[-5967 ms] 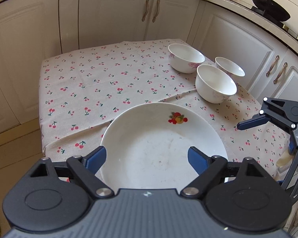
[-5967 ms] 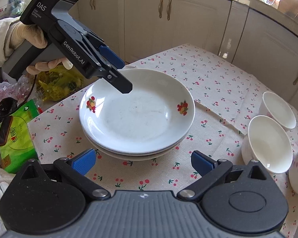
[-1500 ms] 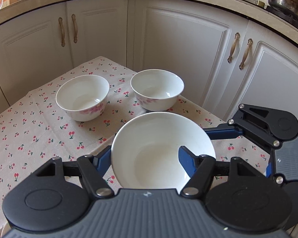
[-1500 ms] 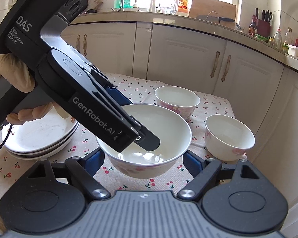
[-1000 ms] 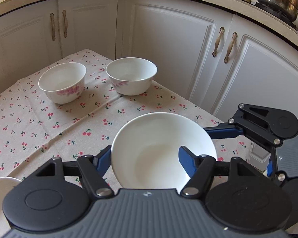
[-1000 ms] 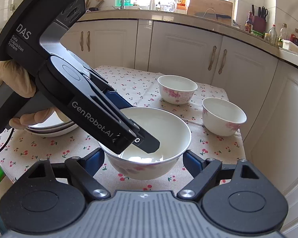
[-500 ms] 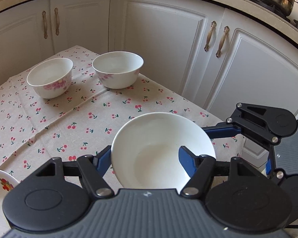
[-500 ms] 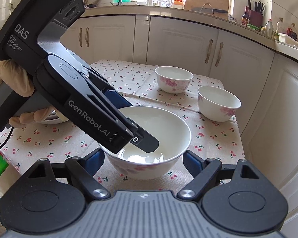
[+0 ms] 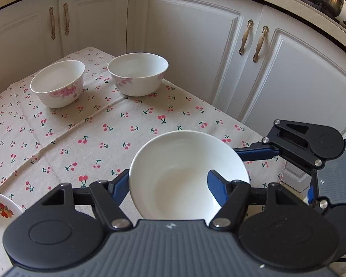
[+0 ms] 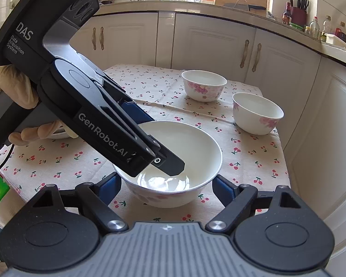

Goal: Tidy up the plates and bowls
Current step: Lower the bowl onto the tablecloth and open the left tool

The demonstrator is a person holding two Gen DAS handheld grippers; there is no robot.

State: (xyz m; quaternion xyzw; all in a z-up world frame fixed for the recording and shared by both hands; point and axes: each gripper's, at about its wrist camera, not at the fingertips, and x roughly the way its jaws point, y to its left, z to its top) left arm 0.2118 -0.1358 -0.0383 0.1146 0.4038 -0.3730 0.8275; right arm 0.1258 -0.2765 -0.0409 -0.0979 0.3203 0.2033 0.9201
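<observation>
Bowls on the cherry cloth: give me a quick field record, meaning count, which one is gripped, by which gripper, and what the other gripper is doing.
bowls in view: three
held bowl: left gripper pinches its wall, one finger inside
free bowls: far bowl and right bowl, standing apart on the tablecloth
right gripper: fingers either side of held bowl, not visibly touching
plates: one rim at left edge

Cherry-print tablecloth (image 9: 108, 124) on table; two bowls (image 9: 57, 83) (image 9: 138, 73), plate (image 9: 0, 210).
</observation>
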